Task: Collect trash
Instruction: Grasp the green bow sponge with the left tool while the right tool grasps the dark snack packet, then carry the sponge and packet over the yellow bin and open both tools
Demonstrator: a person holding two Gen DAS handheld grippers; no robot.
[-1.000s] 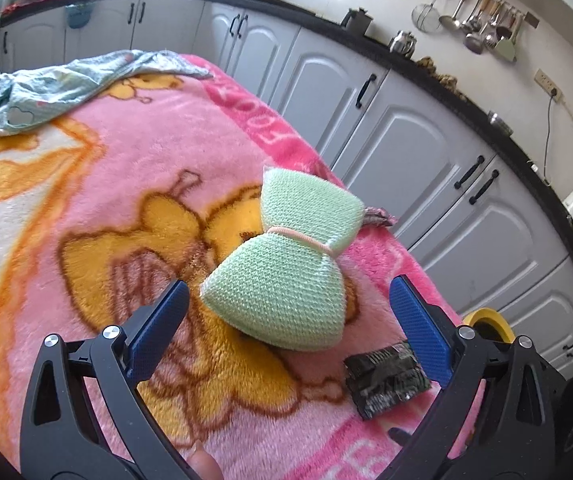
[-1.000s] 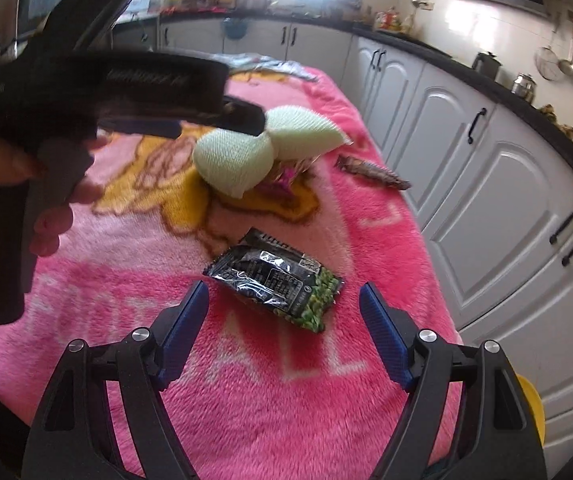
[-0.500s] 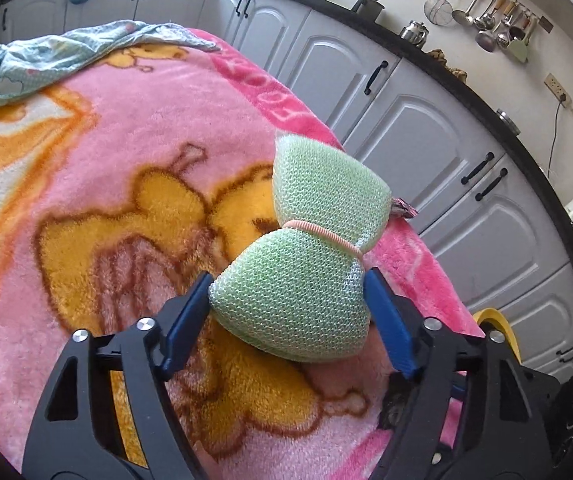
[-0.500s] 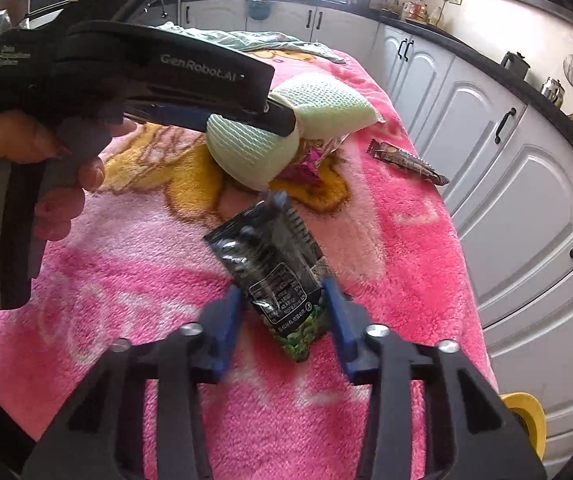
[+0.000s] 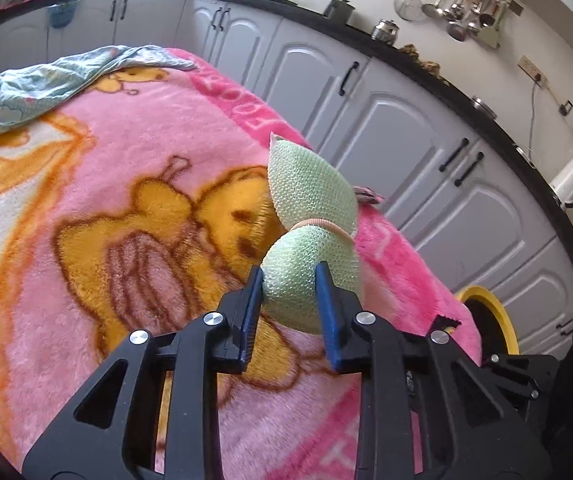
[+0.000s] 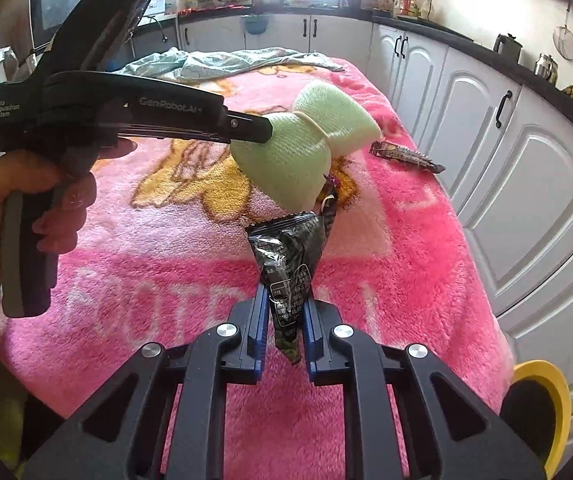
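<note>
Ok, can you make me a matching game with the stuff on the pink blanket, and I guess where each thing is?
Things:
1. green sponge
2. black snack packet
3. brown wrapper
4. blue-green cloth

Places:
A. lying loose near the blanket's edge by the cupboards
B. pinched in the right hand-held gripper
C. crumpled at the far end of the blanket
D. squeezed in the left hand-held gripper, whose jaws are closing

Pairs: 1-D, 2-B, 3-A, 4-C
</note>
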